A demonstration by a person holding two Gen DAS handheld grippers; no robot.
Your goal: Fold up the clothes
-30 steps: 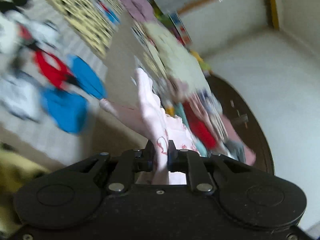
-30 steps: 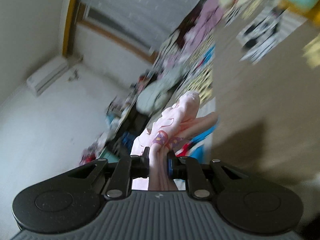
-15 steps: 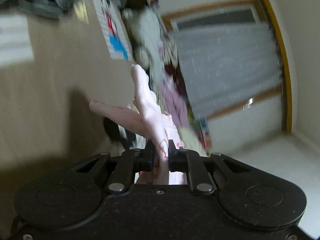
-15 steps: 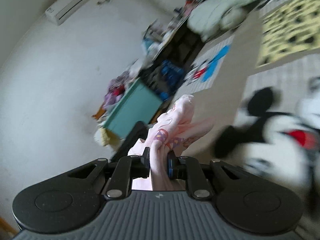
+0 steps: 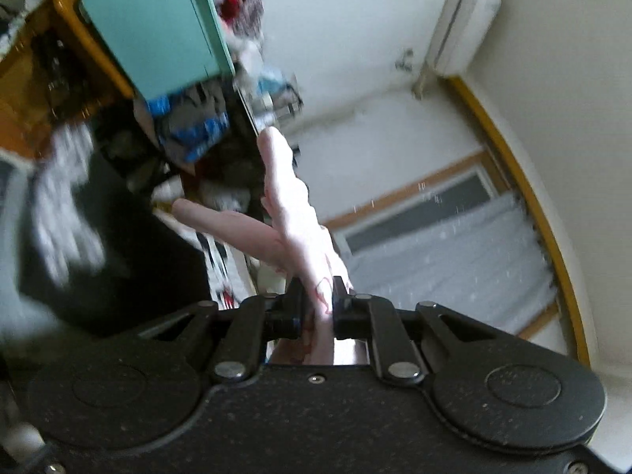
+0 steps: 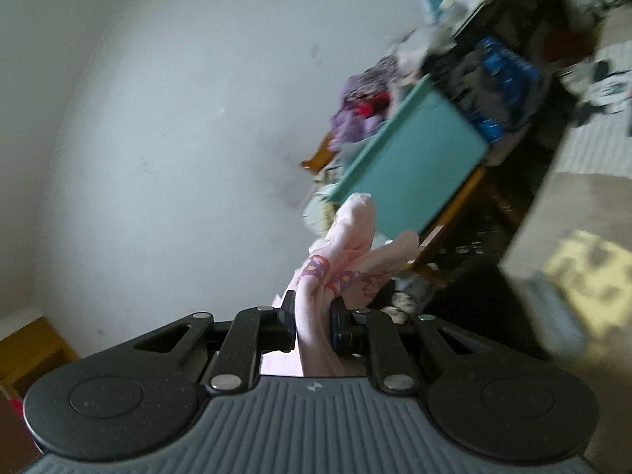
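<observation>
- The left gripper (image 5: 318, 300) is clenched on a pale pink garment (image 5: 294, 229); bunched cloth is seen standing up past the jaws, with one fold splayed to their left.
- The right gripper (image 6: 313, 318) is likewise clamped on the pink garment (image 6: 347, 245), whose printed band is pinched just beyond the jaws.
- A teal box (image 6: 414, 166) is seen blurred well beyond the jaws.
</observation>
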